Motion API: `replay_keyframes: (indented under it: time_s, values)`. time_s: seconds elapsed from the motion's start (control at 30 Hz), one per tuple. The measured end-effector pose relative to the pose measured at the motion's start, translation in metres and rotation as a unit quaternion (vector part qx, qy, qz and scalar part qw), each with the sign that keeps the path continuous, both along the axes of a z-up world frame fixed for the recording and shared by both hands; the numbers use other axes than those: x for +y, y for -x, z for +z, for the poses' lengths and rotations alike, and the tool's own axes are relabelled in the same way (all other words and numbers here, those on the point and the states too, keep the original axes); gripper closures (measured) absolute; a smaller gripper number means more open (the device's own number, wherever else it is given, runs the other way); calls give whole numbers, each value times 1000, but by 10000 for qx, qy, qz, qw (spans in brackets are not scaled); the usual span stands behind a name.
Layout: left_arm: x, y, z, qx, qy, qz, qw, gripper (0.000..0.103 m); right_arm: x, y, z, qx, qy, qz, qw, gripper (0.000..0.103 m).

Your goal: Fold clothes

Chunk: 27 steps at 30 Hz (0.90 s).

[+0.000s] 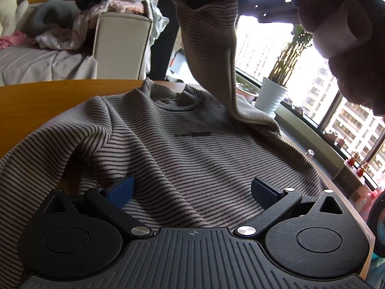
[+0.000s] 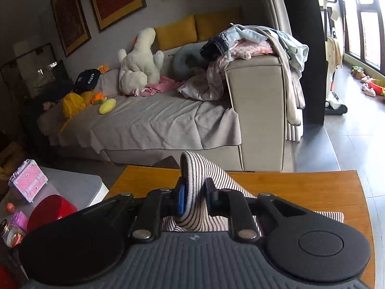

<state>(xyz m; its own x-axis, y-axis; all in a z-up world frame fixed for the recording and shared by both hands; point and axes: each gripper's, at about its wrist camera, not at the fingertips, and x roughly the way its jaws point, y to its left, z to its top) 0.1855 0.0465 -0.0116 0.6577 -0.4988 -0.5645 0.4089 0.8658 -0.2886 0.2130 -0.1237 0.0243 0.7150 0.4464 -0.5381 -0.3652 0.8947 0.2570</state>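
Item: striped sweater, spread front-up on the wooden surface. My left gripper hovers over its hem, fingers spread wide, holding nothing. My right gripper pinches the sleeve cuff (lifted well above the body). Sofa beyond.

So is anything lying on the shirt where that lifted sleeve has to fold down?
Nothing visible does. The right gripper holds the sleeve up over the shirt, whose chest lies bare. The open left gripper hovers low over the hem, possibly close to the landing spot.
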Motion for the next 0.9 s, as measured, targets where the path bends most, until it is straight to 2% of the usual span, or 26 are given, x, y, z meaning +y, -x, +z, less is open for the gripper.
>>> replay_keyframes:
  time_s: [0.03, 0.07, 0.1, 0.3, 0.47, 0.6, 0.67, 0.73, 0.9]
  values:
    - [0, 0, 0, 3, 15, 0, 10000, 0, -1, 2, 0, -20, -53, 14, 10000, 74]
    - [1, 0, 0, 10, 40, -1, 10000, 0, -2, 5, 0, -41, -103, 24, 9999, 60]
    - [1, 0, 0, 16, 64, -1, 10000, 0, -6, 7, 0, -77, -118, -8, 9999, 55]
    - [-5, 1, 1, -3, -131, -14, 9999, 0, -24, 22, -8, -94, 153, -146, 9997, 55]
    - [-16, 2, 1, -38, -599, -120, 9981, 0, -42, 42, -23, -25, 273, -205, 9994, 51]
    - [-13, 12, 6, -27, -654, -145, 9977, 0, -50, 70, -42, -117, 698, -178, 9973, 51]
    - [-1, 16, 15, 32, -497, -94, 9987, 0, -26, 89, -49, -199, 773, 289, 9964, 51]
    - [19, 16, 36, -103, -499, 181, 9985, 0, -2, 108, -57, -280, 846, 755, 9931, 51]
    - [60, 12, 82, -180, -668, 547, 9961, 0, 58, 155, -75, -480, 1021, 1912, 9751, 52]
